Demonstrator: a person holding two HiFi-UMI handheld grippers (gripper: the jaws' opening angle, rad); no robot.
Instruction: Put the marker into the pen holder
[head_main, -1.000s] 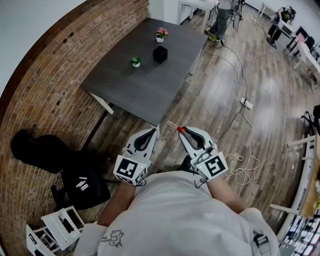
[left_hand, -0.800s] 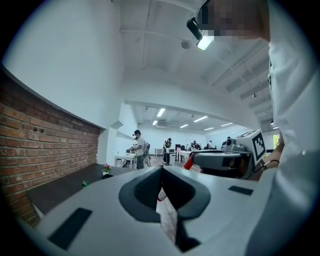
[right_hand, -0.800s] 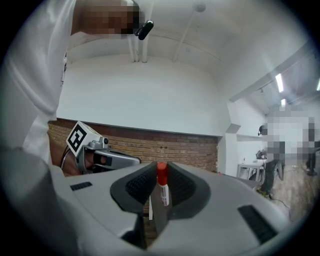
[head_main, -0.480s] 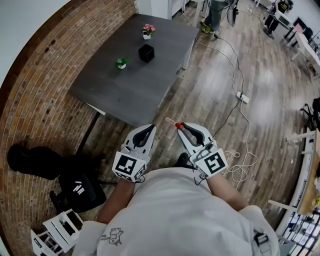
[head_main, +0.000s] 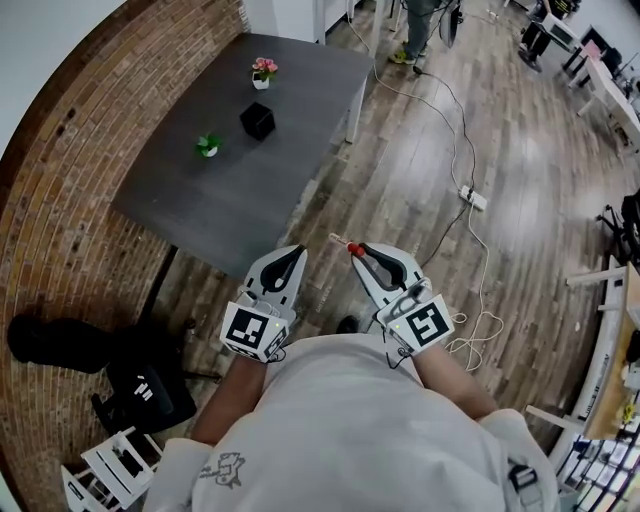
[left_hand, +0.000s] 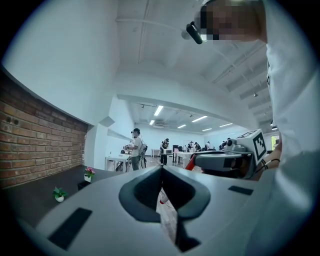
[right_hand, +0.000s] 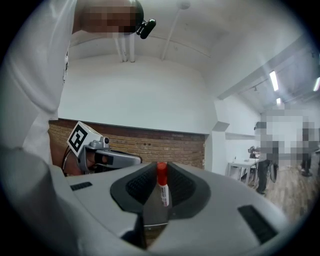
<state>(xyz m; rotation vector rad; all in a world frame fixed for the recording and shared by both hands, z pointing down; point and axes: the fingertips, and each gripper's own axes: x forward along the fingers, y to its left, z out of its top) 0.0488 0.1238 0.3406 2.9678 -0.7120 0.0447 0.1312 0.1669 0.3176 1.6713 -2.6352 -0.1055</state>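
Note:
My right gripper (head_main: 357, 250) is shut on a white marker with a red cap (head_main: 352, 248), held in front of my chest above the wooden floor. In the right gripper view the marker (right_hand: 162, 184) stands upright between the pads, cap at the tips. My left gripper (head_main: 297, 252) is beside it, shut and empty; its tips (left_hand: 161, 168) meet. The black pen holder (head_main: 257, 121) stands far ahead on the dark grey table (head_main: 250, 210), between a pink flower pot (head_main: 264, 72) and a small green plant (head_main: 208, 146).
A brick wall (head_main: 60, 200) runs along the table's left side. A cable and a power strip (head_main: 468, 197) lie on the floor to the right. A black bag (head_main: 55, 340), a dark chair (head_main: 150, 390) and a white rack (head_main: 110, 470) stand at lower left.
The table with its pots and holder has slid toward the upper left of the head view. Both grippers keep the same pose, and the marker stays held.

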